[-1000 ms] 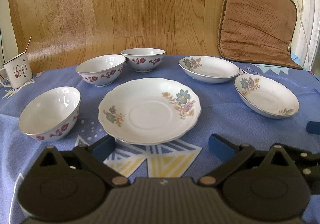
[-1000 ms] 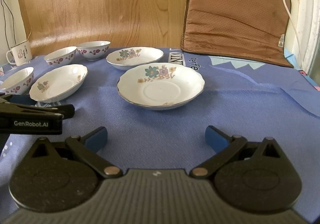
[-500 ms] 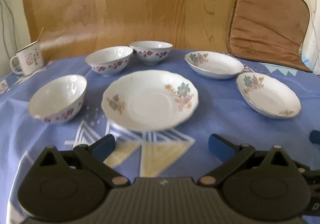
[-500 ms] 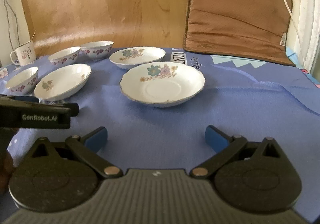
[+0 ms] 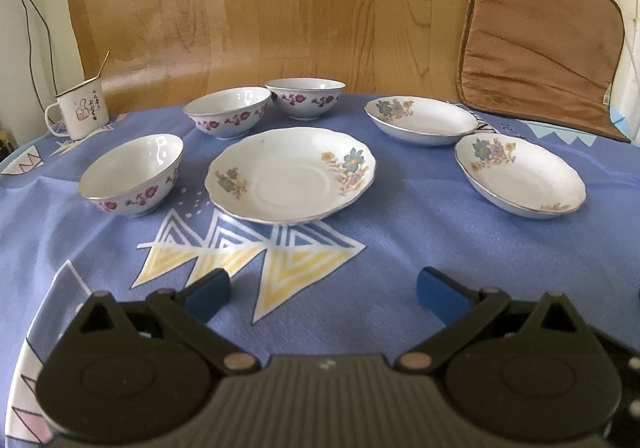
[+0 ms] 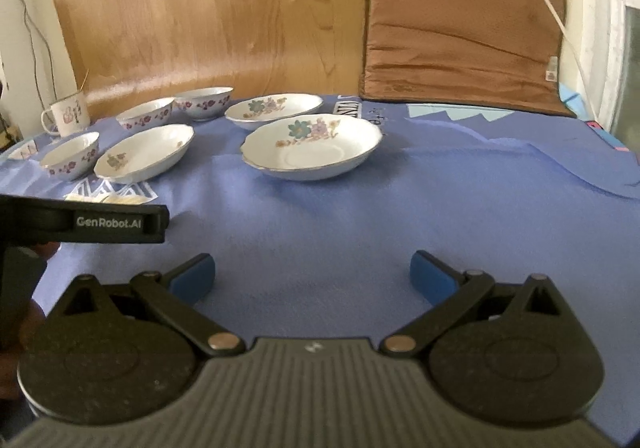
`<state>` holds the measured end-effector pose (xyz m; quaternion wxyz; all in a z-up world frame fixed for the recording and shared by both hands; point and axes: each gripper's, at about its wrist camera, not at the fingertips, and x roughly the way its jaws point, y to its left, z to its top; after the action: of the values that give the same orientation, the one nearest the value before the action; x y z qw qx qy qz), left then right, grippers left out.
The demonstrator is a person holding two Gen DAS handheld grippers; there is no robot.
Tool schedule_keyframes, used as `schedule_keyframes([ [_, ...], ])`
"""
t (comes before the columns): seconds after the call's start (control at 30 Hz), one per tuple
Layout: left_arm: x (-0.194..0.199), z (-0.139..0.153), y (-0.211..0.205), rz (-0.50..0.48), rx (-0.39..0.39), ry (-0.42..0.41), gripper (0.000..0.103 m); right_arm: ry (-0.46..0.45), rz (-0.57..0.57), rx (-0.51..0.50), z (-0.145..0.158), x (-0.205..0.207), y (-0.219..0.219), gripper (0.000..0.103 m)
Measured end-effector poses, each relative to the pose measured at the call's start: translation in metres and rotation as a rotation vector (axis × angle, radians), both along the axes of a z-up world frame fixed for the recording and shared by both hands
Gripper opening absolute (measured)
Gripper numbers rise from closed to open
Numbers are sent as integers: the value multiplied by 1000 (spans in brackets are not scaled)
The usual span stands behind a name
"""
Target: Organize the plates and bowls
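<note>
Three white floral plates lie on the blue cloth: a middle plate [image 5: 291, 175], a far plate [image 5: 422, 120] and a right plate [image 5: 520, 175]. Three white bowls with red flowers sit to the left: the nearest bowl [image 5: 132, 174], a second bowl [image 5: 227, 117] and a third bowl [image 5: 306, 98] behind. My left gripper [image 5: 323, 294] hangs open and empty, well short of the middle plate. My right gripper [image 6: 312, 275] is open and empty too, short of the right plate [image 6: 313, 147]; the left gripper's body [image 6: 80, 225] shows at its left.
A white enamel mug [image 5: 79, 114] stands at the far left of the table. A brown cushion [image 5: 540, 44] leans against the wall at the back right, beside a wooden panel [image 5: 248, 16]. Bare blue tablecloth [image 6: 440, 200] spreads in front of the right gripper.
Both grippers have drawn back and risen from the dishes, so the plates and bowls look farther away. No dish has moved. Both stay open.
</note>
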<state>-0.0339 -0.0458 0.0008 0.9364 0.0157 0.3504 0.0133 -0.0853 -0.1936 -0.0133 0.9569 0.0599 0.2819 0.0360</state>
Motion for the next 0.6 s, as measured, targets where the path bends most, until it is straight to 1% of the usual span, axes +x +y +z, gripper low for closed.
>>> schedule_keyframes([
  [0.1,-1,-1,0,0,-1,-5,103,-2,-25,26,0,0,-5,103],
  [0.4,-4,-1,2,-18,-7,-14,103,-6,-26,45,0,-2,-8,103],
  [0.5,-7,-1,6,-52,-17,-18,103,-9,-22,50,-1,-2,-9,103],
  [0.6,-11,0,8,-98,-11,-13,103,4,-17,10,-1,0,-4,103],
])
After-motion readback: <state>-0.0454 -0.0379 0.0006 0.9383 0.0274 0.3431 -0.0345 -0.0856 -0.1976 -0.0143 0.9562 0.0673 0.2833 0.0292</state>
